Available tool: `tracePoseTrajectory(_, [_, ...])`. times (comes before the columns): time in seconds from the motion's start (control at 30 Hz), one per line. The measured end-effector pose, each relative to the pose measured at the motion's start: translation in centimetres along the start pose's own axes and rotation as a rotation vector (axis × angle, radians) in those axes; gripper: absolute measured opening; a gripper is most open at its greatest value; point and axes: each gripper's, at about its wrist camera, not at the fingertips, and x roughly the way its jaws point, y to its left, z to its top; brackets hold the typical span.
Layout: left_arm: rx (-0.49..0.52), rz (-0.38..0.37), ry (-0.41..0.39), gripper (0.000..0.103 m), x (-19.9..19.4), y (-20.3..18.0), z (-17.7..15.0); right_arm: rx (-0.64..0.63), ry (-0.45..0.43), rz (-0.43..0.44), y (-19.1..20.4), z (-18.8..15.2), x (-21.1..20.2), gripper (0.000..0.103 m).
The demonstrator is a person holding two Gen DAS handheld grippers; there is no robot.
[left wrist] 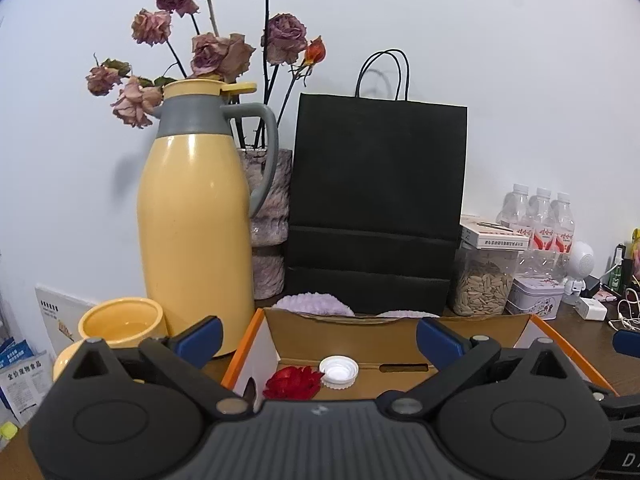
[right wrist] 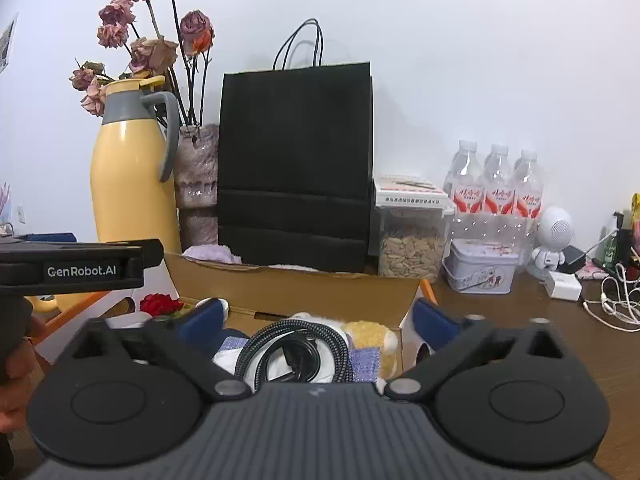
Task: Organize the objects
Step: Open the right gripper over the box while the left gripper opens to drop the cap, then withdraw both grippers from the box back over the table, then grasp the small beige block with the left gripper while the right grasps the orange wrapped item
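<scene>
A brown wooden bench (right wrist: 520, 320) is seen against a pale wall, with most things gathered along its far edge. The largest of them, a black paper bag (left wrist: 376, 200) with cord handles, is stood upright at the far middle. To its left a yellow thermos jug (left wrist: 192, 216) with a grey collar and handle is set upright, and behind it a mottled vase (left wrist: 272, 216) of dried roses (left wrist: 216, 52) is placed. Near the bag an open cardboard box (left wrist: 400, 332) with orange-edged flaps is laid on the bench.

In the box, on its left side, a red artificial flower (left wrist: 292, 382) and a white bottle cap (left wrist: 339, 371) are found, lying just beside each other. On its right side a coiled braided cable (right wrist: 288, 350) is laid over a plush toy (right wrist: 372, 336). A lilac fuzzy cloth (left wrist: 314, 303) is seen at the box's far edge.

To the right of the bag a clear jar of seeds (right wrist: 412, 248) is topped with a small carton (right wrist: 412, 194); three water bottles (right wrist: 496, 188), a pale tin (right wrist: 480, 270) and a white robot figure (right wrist: 554, 236) are ranged further right. A yellow cup (left wrist: 124, 322) is stood near the jug.

The left tool (left wrist: 320, 338) is held over the box with its blue pads spread wide and nothing between them. The right tool (right wrist: 320, 318) is likewise spread wide above the cable, which is not pinched.
</scene>
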Motion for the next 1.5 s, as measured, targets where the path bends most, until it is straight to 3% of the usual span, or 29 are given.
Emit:
tracePoseTrajectory(0.4, [0.003,-0.024,-0.047,0.103,-2.6,0.4,-0.7,0.002,-0.018,-0.019,-0.3,-0.5,-1.6,0.103])
tracePoseTrajectory(0.67, [0.018,-0.036,-0.071,0.103,-6.1,2.3,-2.4,-0.045,-0.037,-0.038,0.0,-2.7,-4.5,0.103])
tracePoseTrajectory(1.2, [0.05,0.012,0.1,0.103,-9.7,4.9,-7.1,-0.052,0.106,-0.013,0.5,-7.8,-8.3,0.103])
tracePoseTrajectory(1.5, [0.031,0.034,0.276,0.103,-8.7,5.7,-9.0,-0.054,0.225,0.006,1.2,-9.0,-8.4,0.103])
